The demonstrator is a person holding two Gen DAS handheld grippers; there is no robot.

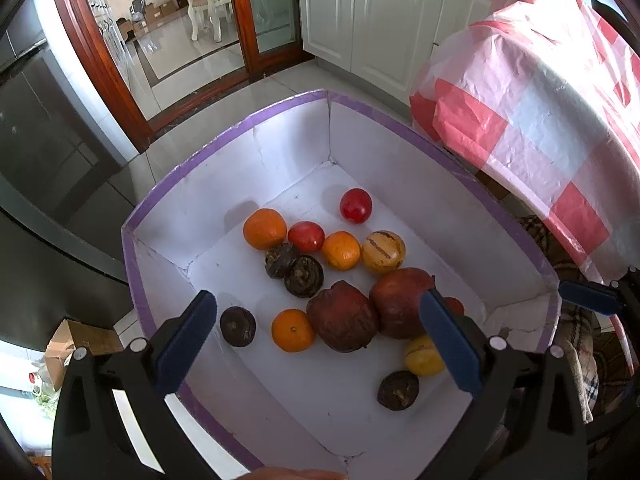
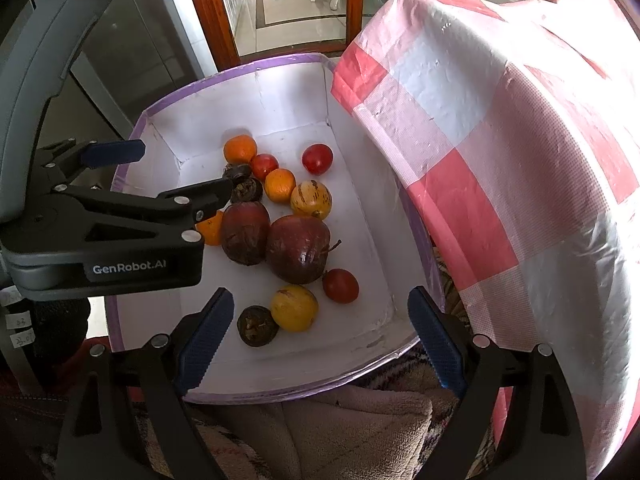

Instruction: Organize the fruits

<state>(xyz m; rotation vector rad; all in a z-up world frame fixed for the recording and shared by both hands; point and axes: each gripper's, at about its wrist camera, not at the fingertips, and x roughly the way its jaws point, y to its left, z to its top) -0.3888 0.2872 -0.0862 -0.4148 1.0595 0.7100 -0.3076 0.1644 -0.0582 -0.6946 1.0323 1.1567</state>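
A white box with a purple rim (image 1: 256, 120) (image 2: 240, 70) holds several fruits. Two dark red pomegranates (image 1: 344, 316) (image 2: 298, 254) lie in its middle, among oranges (image 1: 265, 229) (image 2: 240, 149), red tomatoes (image 1: 356, 205) (image 2: 317, 159), striped yellow melons (image 1: 383, 252) (image 2: 311, 199) and dark brown round fruits (image 1: 238, 326) (image 2: 257, 326). My left gripper (image 1: 318, 296) (image 2: 186, 168) hangs open above the box's near left part and holds nothing. Over the near edge my right gripper (image 2: 320, 294) also stands open and empty. One of its blue pads (image 1: 584, 298) shows at the right in the left wrist view.
A pink and white checked cloth (image 1: 540, 100) (image 2: 500, 140) drapes close along the box's right side. A dark appliance (image 1: 40, 140) stands at the left, white cabinets (image 1: 360, 20) and a wood-framed glass door (image 1: 260, 20) behind. The box rests on a plaid blanket (image 2: 352, 432).
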